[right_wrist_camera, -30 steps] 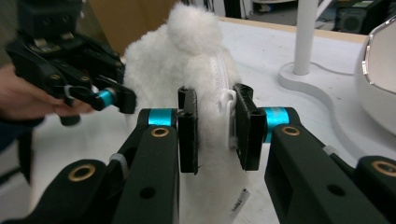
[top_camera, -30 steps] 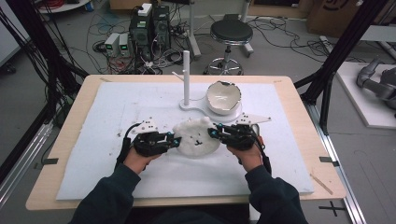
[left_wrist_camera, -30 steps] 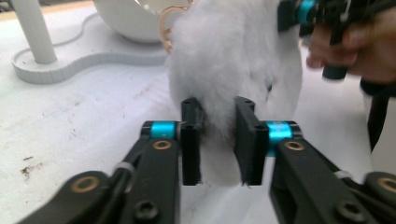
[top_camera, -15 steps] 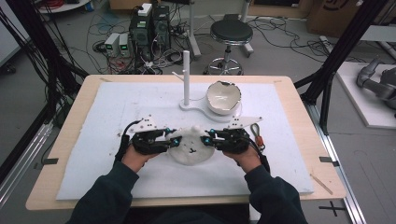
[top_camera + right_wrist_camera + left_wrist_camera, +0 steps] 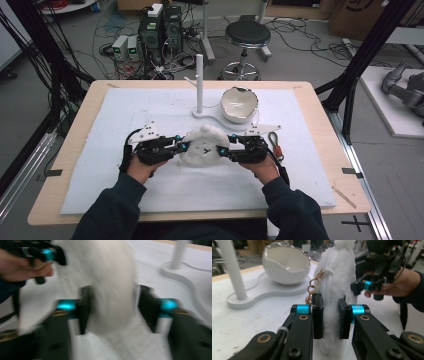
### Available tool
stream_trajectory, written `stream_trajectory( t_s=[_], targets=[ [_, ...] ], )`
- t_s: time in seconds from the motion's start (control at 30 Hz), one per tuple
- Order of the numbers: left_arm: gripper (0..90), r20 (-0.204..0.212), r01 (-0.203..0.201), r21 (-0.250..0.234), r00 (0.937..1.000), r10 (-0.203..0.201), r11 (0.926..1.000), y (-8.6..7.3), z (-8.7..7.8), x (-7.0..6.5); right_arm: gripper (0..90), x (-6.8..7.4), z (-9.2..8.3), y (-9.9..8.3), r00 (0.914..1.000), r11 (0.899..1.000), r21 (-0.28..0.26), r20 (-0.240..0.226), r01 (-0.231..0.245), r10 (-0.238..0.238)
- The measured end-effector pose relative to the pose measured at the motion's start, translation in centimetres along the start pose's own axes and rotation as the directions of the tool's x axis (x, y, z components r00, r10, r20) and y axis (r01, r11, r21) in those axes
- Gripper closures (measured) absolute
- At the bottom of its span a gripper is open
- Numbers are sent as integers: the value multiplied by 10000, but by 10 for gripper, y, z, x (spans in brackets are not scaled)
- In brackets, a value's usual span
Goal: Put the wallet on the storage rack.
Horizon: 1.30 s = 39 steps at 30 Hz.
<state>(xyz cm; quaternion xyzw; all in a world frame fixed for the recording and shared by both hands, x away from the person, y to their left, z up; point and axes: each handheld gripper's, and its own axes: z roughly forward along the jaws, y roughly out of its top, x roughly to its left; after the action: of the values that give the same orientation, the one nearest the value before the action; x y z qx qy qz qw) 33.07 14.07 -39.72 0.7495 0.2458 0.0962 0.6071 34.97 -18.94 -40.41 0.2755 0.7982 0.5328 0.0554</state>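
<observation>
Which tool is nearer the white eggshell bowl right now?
Right. The right tool sits just in front of the eggshell bowl; the left tool is farther off to the bowl's left, across the furry white pouch both hold.

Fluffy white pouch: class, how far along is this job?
Done: left gripper shut on the fluffy pouch at its zipper. In hand: right gripper straddles the other end, jaws not yet clamped. Left: unclear; the stand post and eggshell bowl sit apart, unused.
</observation>
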Motion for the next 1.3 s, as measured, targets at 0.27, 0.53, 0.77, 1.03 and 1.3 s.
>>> stream_trajectory(
  t_s=[0.27, 0.53, 0.77, 1.03, 1.3],
  targets=[
    [773, 235, -11, 1349, 9997, -21, 9909, -10, 16, -5, 743, 7, -11, 7, 9941, 9947, -409, 580, 943, -918],
    [481, -724, 1003, 1017, 9930, -932, 9897, -12, 5, 9, 753, 8, -16, 10, 9831, 9869, -525, 1106, 1525, -1460],
    [288, -2669, 1480, 68, 9534, -1408, 9890, -16, -38, 42, 753, -7, -47, 30, 9561, 9733, -1011, 2327, 2061, -1783],
    [226, -3543, 1196, -185, 9276, -1183, 9927, -22, -59, 59, 753, -27, -65, 64, 8777, 9432, -476, 3840, 3289, -2866],
    [226, -3553, 1505, -95, 9236, -1440, 9886, -28, -60, 64, 753, -55, -69, 92, 7952, 9248, 360, 4985, 3789, -3452]
  ],
)
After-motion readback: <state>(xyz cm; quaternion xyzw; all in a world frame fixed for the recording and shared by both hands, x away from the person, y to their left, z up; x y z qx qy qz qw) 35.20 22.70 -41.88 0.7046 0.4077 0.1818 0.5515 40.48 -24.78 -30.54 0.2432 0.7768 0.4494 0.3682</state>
